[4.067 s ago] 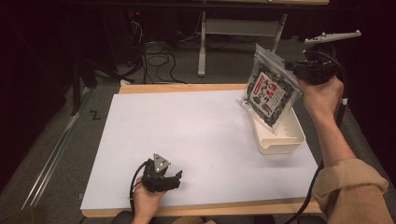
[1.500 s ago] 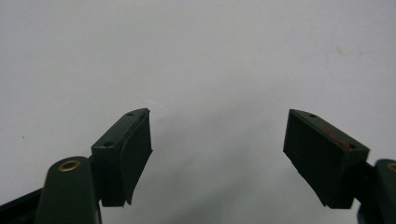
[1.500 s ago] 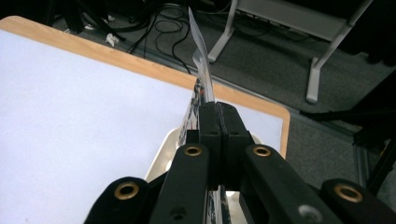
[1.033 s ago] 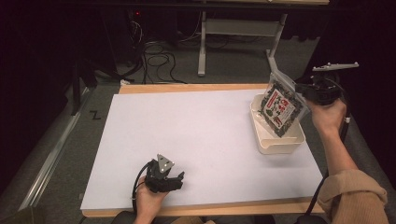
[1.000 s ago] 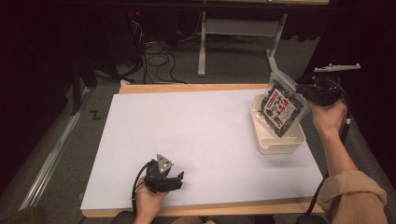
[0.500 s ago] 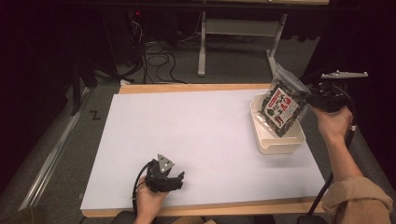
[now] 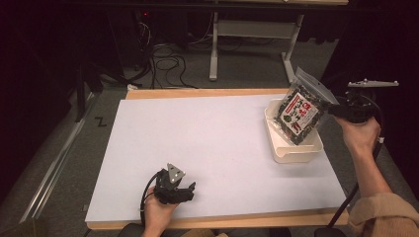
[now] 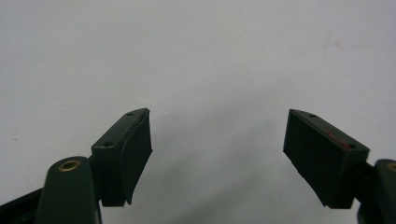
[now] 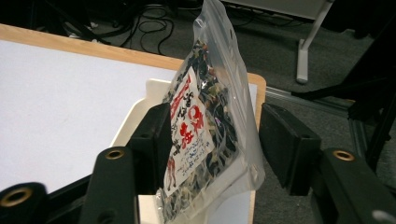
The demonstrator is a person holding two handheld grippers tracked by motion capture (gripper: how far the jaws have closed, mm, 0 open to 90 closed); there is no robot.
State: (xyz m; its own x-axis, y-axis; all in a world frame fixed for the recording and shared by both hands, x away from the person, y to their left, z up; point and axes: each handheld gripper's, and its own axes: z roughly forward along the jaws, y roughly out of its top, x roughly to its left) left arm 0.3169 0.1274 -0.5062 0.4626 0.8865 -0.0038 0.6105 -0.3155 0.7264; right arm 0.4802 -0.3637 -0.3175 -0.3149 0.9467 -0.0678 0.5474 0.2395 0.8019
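A clear bag of dark dried food with a white and red label (image 7: 301,111) stands tilted in the white tray (image 7: 296,155) at the table's right edge. My right gripper (image 7: 330,109) is at the bag's right side. In the right gripper view the bag (image 9: 205,116) stands between the two jaws over the tray (image 9: 140,107). The jaws of the right gripper (image 9: 217,123) have just been opening; the right pad (image 9: 285,140) is clear of the bag. My left gripper (image 7: 190,190) rests near the table's front edge, and its jaws (image 8: 217,135) stand open over bare white surface.
The white table top (image 7: 212,138) spreads between the two hands, with a wooden rim at front and back. Beyond the far edge are cables (image 7: 168,54) on the floor and a grey table leg (image 7: 215,44). The tray sits close to the right edge.
The bag has come down from above the tray into it, and my right hand has drifted right and lower with it. The right jaws have spread apart. The left hand has stayed put.
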